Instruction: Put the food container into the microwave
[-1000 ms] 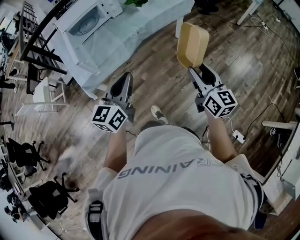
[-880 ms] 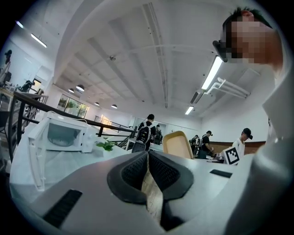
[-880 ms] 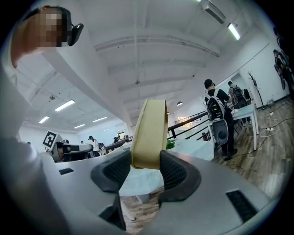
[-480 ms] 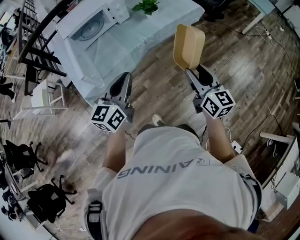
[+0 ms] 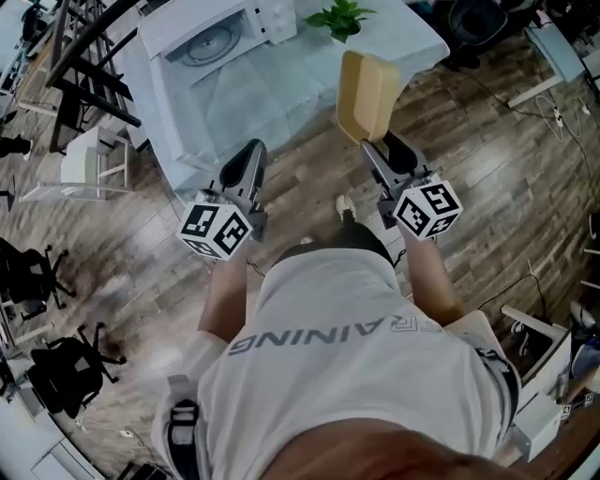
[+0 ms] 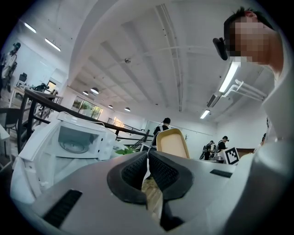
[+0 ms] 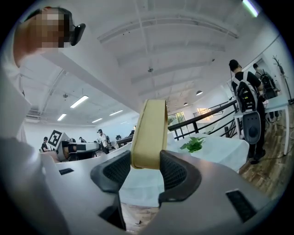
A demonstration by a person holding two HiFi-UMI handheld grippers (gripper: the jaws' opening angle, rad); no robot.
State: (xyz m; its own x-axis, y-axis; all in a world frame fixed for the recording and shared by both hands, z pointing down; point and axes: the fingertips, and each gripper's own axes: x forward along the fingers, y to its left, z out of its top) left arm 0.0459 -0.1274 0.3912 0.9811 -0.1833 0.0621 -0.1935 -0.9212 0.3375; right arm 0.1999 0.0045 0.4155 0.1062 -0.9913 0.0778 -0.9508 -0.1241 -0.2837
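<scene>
Two hand-held grippers up | left hand-held gripper: jaws pressed together, nothing between | right hand-held gripper: clamped on one tan food container, held on edge above the wood floor, short of the table | one table beyond: one open microwave, one potted plant

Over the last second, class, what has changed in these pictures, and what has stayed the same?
The person has walked towards the table: the microwave and plant now sit nearer and fuller in view. The right gripper stays shut on the food container; the left gripper stays shut and empty.
</scene>
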